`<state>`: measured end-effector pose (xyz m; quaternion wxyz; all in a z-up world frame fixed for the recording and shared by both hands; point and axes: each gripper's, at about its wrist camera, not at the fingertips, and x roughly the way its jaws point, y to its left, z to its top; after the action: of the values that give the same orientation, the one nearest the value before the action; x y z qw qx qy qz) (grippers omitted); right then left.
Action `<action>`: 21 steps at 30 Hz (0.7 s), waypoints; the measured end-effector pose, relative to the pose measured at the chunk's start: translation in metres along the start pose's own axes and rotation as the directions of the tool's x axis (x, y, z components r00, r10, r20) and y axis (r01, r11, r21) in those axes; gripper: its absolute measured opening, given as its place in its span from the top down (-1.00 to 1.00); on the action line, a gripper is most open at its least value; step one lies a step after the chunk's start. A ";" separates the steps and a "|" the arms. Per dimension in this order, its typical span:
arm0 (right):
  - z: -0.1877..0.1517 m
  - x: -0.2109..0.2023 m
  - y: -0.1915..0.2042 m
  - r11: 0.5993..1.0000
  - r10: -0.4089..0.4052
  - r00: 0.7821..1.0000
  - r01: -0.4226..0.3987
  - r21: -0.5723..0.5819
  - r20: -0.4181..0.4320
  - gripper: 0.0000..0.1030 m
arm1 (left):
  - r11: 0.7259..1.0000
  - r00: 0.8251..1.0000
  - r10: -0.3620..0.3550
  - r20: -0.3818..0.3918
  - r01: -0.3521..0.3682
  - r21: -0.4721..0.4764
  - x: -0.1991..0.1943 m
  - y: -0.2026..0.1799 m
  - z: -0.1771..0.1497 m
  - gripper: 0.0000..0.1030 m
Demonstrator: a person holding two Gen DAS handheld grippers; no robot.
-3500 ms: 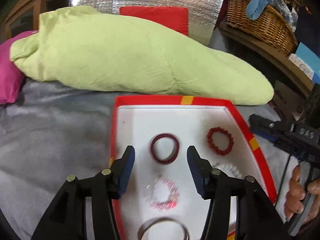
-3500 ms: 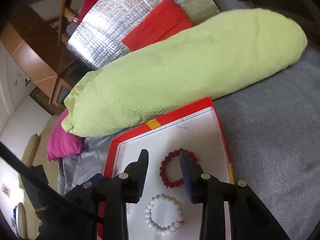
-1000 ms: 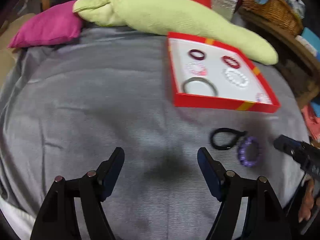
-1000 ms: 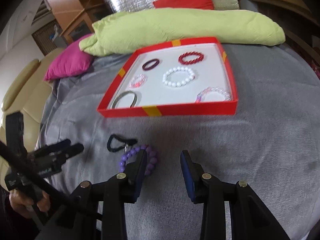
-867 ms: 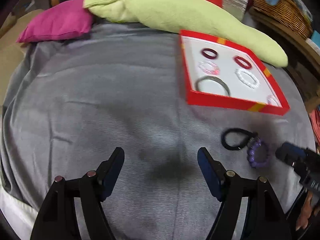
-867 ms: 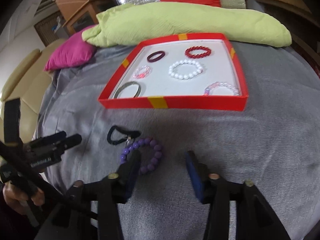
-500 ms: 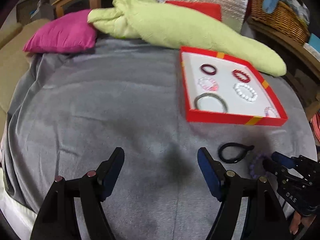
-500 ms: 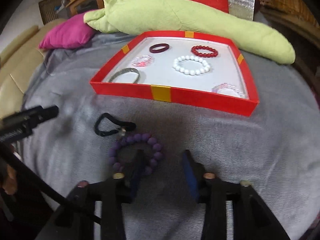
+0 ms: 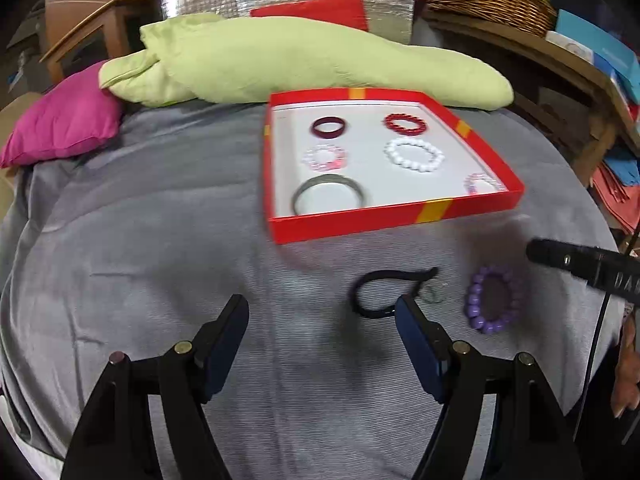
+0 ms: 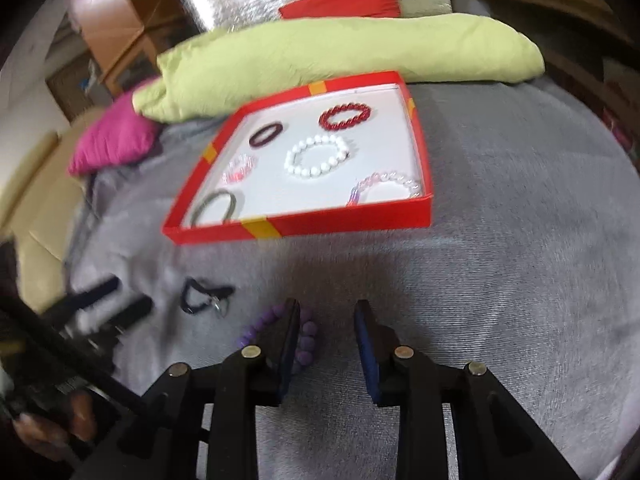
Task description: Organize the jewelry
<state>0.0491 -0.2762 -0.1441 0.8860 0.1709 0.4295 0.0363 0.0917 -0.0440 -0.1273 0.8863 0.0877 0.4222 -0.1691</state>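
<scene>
Grey bedspread (image 9: 160,240), pillows at the back, a red tray (image 9: 400,222) of sorted bracelets, and two pieces yet to be put away.

The tray sits well ahead of both tools, its six bracelets spaced apart, probably so each can be pinched singly. The purple bead bracelet (image 10: 306,342) lies flat on the cloth at the tip of the right gripper (image 10: 326,312), its near arc passing just under the left finger; those jaws are narrow and have just been opening slightly, with only bare cloth between them, so nothing is gripped. That looks like lining up to straddle the beads. The left gripper (image 9: 322,308) hangs wide and empty, the black cord loop (image 9: 384,292) just ahead of its right finger, likely its next pick.
</scene>
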 end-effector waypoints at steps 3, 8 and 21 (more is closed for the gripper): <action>0.004 -0.009 -0.010 0.998 0.023 0.999 -0.025 0.058 0.033 0.29 | 1.000 1.000 -0.014 -0.013 0.015 0.014 0.005 -0.008 0.001 -0.48; 0.005 -0.010 -0.012 0.997 0.020 0.999 -0.022 0.070 0.031 0.29 | 0.998 0.998 -0.034 -0.051 0.037 0.055 0.016 -0.023 0.000 -0.48; 0.005 -0.010 -0.015 0.997 0.018 0.999 -0.020 0.077 0.029 0.29 | 0.986 0.981 -0.166 -0.103 0.166 -0.006 0.032 -0.027 0.004 -0.48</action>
<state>0.0455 -0.2942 -0.1386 0.8844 0.2095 0.4163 0.0258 0.1028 -0.0777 -0.1499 0.8460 0.0621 0.4729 -0.2384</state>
